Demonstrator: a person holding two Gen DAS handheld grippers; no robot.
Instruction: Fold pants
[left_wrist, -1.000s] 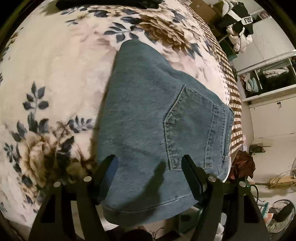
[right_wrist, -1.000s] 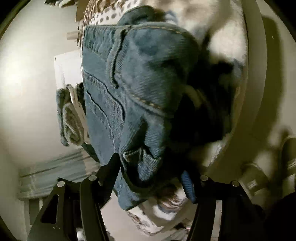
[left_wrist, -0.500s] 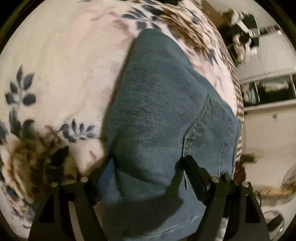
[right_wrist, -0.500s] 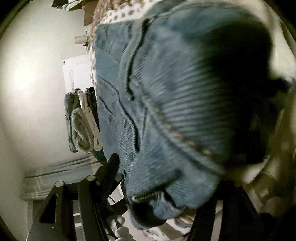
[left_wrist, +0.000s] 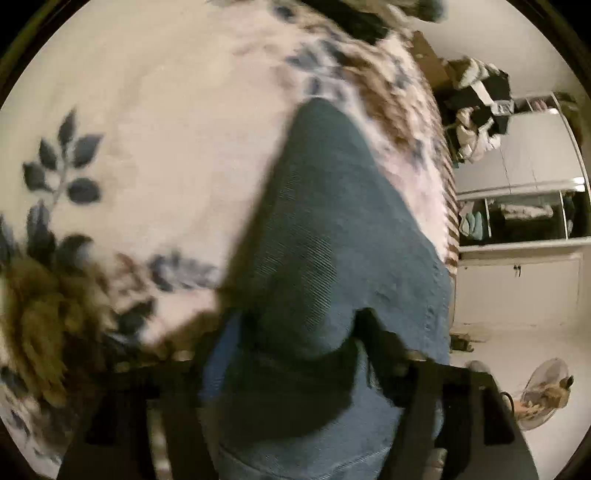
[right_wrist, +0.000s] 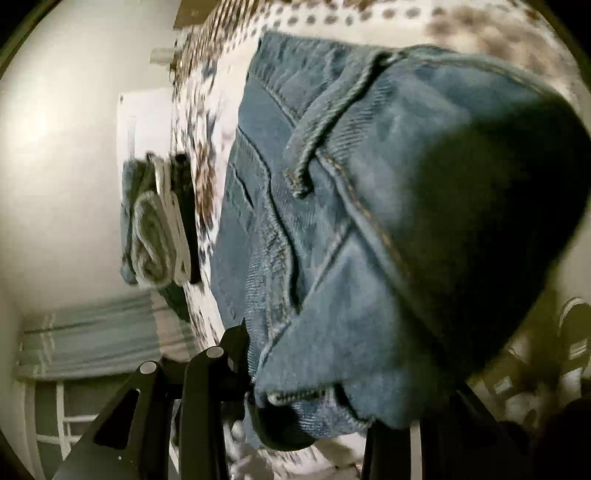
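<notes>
Blue denim pants, folded into a thick bundle, lie on a cream fleece blanket printed with dark blue leaves and brown flowers, reaching to its near edge. In the left wrist view the denim fills the space between the two black fingers of the left gripper; cloth passes between and over them, the jaws stand fairly wide, and the blur prevents any finding on whether they grip it. In the right wrist view the waistband end is bunched, with a belt loop, orange-stitched seams and a zipper edge exposed. The right gripper has its left finger against the fabric edge; its right finger is hidden beneath the fold, so its closure cannot be determined. Beyond the blanket, the left view records white cupboards with an open shelf of folded items, a heap of clothing above it, and a floor fan low at right. The right view records folded blue and grey textiles beside the bed against a pale wall.
</notes>
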